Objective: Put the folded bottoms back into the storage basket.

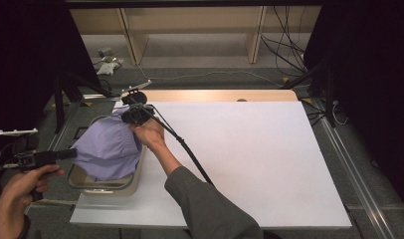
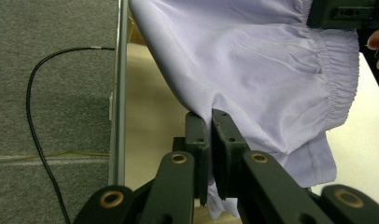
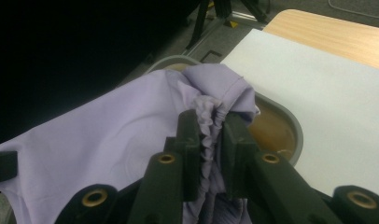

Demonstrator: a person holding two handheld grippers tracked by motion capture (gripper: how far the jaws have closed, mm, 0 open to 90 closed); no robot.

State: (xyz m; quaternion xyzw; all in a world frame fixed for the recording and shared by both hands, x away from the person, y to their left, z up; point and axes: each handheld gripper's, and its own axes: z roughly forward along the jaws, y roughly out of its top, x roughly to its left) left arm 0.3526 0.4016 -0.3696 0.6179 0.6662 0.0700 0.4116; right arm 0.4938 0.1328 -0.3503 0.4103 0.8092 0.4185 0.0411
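A white table top (image 1: 250, 154) sits on grey carpet, with a wooden shelf unit beyond its far edge — and the landmark here is the beige tub (image 1: 135, 181) at the table's near-left corner. A lilac garment (image 1: 108, 147) hangs spread above that tub, stretched between two grippers.

The left gripper (image 2: 210, 140) is out past the tub's left side, off the table; its jaws are closed on a fold of plain lilac cloth. The right gripper (image 3: 210, 135) is over the tub's far-right rim, its jaws pinched on the gathered elastic waistband (image 3: 211, 123).

The step looks to be lifting the garment out of the tub and opening it flat. To do that well, I would keep both pinches firm and move the hands apart evenly, so the cloth tightens without slipping from the thin left-hand fold. Raise it until the lower hem clears the tub's rim — then carry it rightward over the bare white top.
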